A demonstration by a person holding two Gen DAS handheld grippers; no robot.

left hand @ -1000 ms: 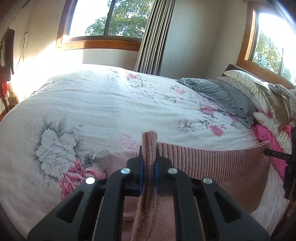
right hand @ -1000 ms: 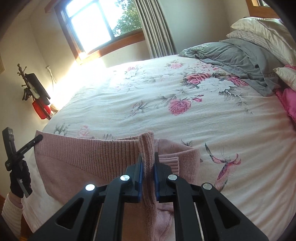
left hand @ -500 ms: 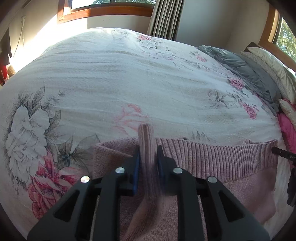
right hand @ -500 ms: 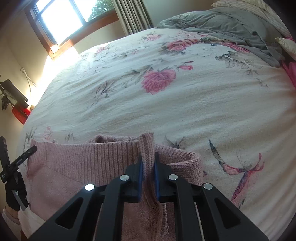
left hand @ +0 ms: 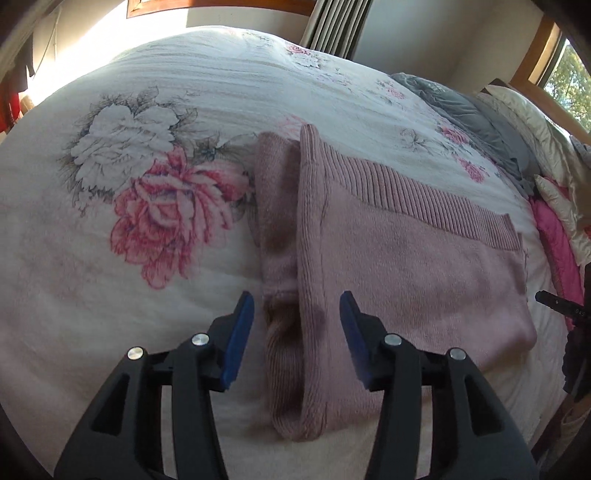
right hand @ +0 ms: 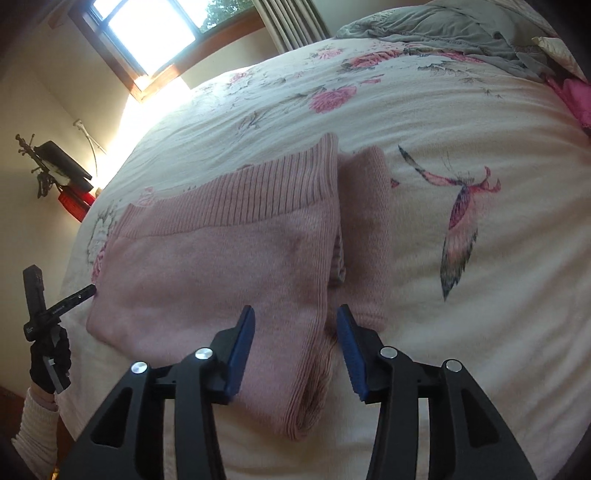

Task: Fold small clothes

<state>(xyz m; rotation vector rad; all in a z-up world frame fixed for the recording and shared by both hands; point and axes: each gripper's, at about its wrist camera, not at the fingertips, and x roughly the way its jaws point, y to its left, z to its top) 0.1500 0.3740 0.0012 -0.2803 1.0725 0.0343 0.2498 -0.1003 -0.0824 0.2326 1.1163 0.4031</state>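
Observation:
A pink knit sweater lies folded flat on the floral bedspread, its ribbed hem along the far edge. My left gripper hovers open over the sweater's left folded edge, blue pads apart, nothing between them. In the right wrist view the same sweater shows with a sleeve tucked along its right side. My right gripper stands open above that right edge. The other gripper's tip shows at the left, held by a gloved hand.
Grey blanket, white pillows and pink bedding pile at the bed's head on the right. A window and curtain stand behind the bed. Dark and red items hang on the left wall.
Both grippers let go of the sweater's hem and opened. The hem they carried forward now lies flat on the bed, and both grippers have drawn back toward the near fold.

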